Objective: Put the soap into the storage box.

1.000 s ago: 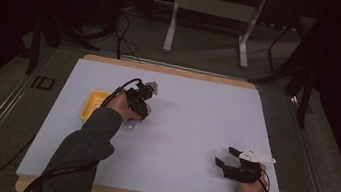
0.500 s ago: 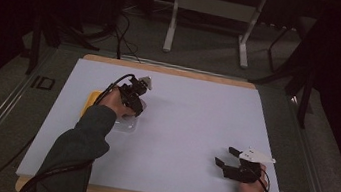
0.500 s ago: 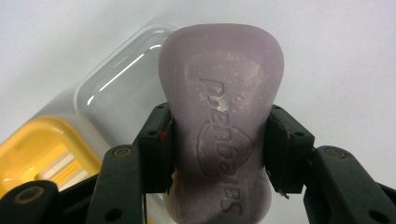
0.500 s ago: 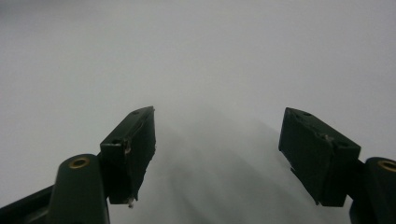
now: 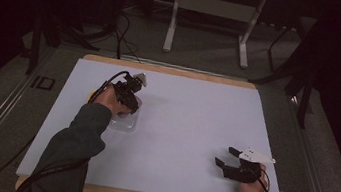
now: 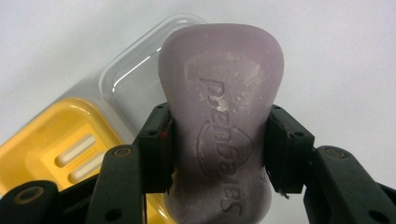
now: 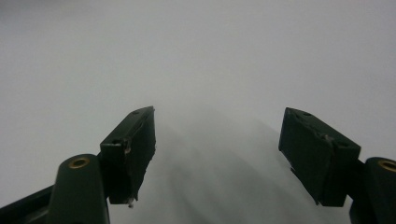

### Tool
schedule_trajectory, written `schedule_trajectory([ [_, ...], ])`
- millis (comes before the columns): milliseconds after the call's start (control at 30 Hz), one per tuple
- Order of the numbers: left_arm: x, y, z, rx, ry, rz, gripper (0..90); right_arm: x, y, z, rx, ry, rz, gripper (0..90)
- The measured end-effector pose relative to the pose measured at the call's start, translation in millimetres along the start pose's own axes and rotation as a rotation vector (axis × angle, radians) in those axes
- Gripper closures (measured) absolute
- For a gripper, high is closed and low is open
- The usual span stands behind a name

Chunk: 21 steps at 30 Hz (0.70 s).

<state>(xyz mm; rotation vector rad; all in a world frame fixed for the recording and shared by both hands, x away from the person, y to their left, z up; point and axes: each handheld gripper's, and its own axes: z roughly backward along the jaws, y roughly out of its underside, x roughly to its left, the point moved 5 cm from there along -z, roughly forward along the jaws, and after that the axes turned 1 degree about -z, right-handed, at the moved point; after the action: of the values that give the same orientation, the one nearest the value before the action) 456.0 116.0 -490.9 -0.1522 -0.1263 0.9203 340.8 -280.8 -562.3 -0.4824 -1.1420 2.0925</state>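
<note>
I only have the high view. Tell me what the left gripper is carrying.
Observer: The left gripper is clamped on a purple soap bar with embossed lettering.
Operator: Report what's beneath it.
Observer: A clear lid lies beside a yellow soap dish with slotted drain holes.
Operator: Now check the right gripper.
Observer: The right gripper has its jaws wide apart, nothing between them, above the bare white table.

Open desk beside the soap dish

Right of my clear soap dish [image 5: 123,120], the desk [image 5: 191,114] lies bare up to my right gripper [image 5: 225,156].
</note>
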Motion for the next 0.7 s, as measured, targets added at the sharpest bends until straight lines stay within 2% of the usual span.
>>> schedule_trajectory([
  [700, 14.9, 9.3, 5.1, 0.004, -0.008, 0.049, 50.2, 0.1, 0.0, 0.0, 0.001, 0.001, 0.000, 26.7],
])
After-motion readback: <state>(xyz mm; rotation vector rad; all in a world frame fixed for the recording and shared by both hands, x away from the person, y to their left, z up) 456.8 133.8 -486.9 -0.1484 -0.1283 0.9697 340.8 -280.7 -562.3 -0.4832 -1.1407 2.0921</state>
